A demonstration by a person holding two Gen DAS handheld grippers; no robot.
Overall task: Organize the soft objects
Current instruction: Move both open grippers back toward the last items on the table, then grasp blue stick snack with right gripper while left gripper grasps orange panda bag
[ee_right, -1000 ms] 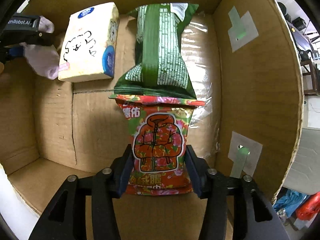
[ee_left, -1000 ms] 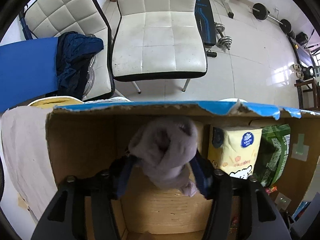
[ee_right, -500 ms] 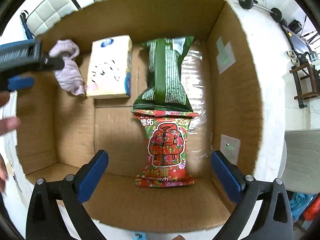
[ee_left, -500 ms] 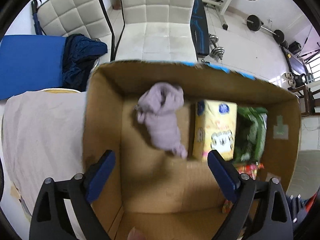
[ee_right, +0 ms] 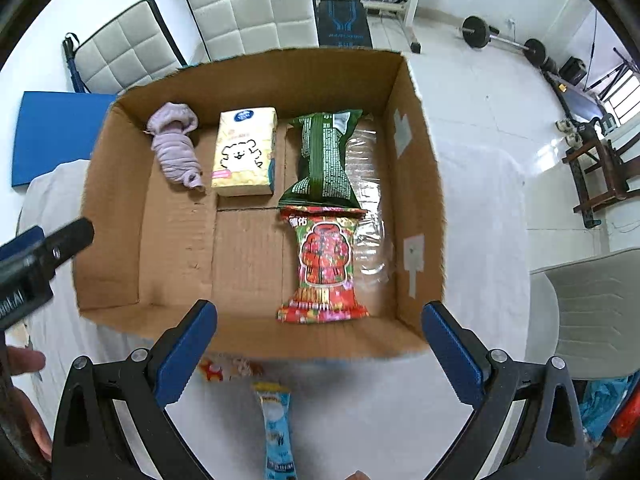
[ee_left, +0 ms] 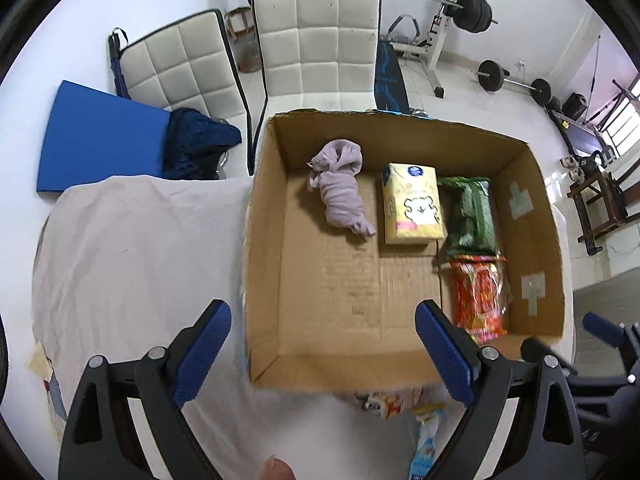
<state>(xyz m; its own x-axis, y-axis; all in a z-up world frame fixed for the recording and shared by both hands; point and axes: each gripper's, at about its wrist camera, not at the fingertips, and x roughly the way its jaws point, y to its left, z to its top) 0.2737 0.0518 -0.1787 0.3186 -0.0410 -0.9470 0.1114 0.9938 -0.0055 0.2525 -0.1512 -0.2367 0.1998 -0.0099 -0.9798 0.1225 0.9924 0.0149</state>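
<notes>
Both your claws, the left gripper (ee_left: 323, 346) and the right gripper (ee_right: 319, 346), hang wide apart and empty above the cardboard box (ee_right: 416, 184). A second ago they gripped the rolled sock (ee_left: 342, 194) and red packet (ee_right: 324, 266) (now lying inside). A blue packet (ee_right: 276, 428) lies on the cloth (ee_left: 132, 248) outside.

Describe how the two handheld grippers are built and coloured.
The left gripper and the right gripper look alike: black angular frames with triangular cut-outs, silver bolts at the joints, and blue ribbed finger pads. White lettering marks the left gripper's body in the right wrist view. No cables or sleeves show.
</notes>
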